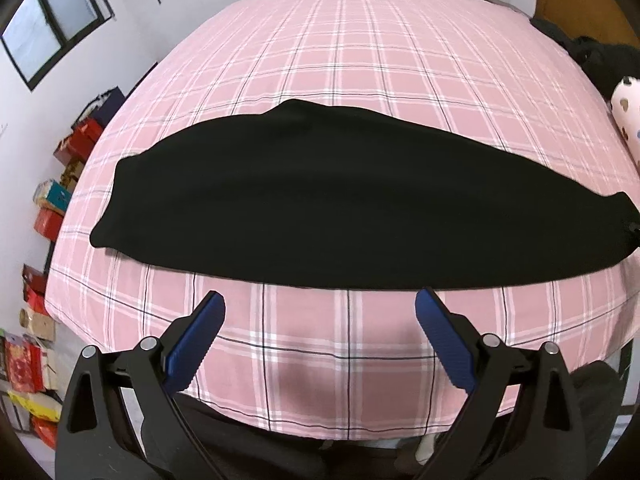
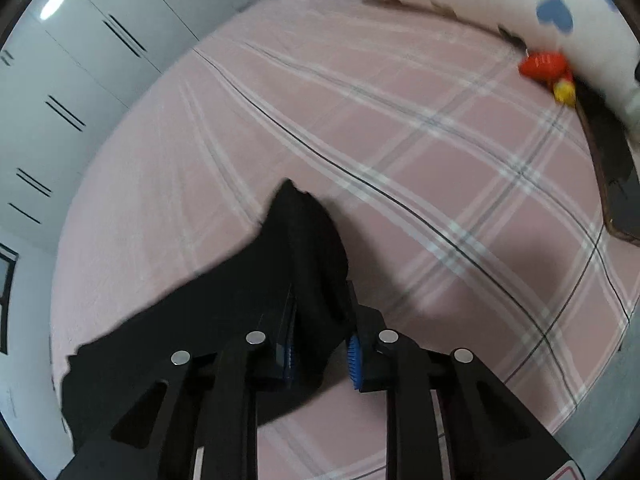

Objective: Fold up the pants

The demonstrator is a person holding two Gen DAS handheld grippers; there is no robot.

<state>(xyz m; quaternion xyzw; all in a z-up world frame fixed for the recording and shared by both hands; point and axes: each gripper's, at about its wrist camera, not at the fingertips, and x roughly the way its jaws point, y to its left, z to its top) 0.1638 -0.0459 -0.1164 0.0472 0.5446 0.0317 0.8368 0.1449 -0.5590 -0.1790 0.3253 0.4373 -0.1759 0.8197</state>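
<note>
- Leftmost, the left claw (image 1: 320, 312) stands wide open with nothing between its blue pads, hovering over bare sheet at the near edge of the bed (image 1: 360, 40).
- Just beyond it the black pants (image 1: 320, 200) lie flat in one long band, long axis running parallel to that near edge, left end to right end.
- Beyond the band, most of the pink plaid bed is bare up to the far edge: ample room to carry cloth over.
- At the right end, the right claw (image 2: 322, 320) is closed on the pants, a bunch of black fabric pinched between its pads and raised off the sheet.
- My judgement: the right hand is nearer and already has its end; folding likely means carrying it along the long axis toward the left end.
- Right of it, a heart-print pillow (image 2: 520, 8) and a red toy (image 2: 542, 65) sit well apart, toward the head of the bed.
</note>
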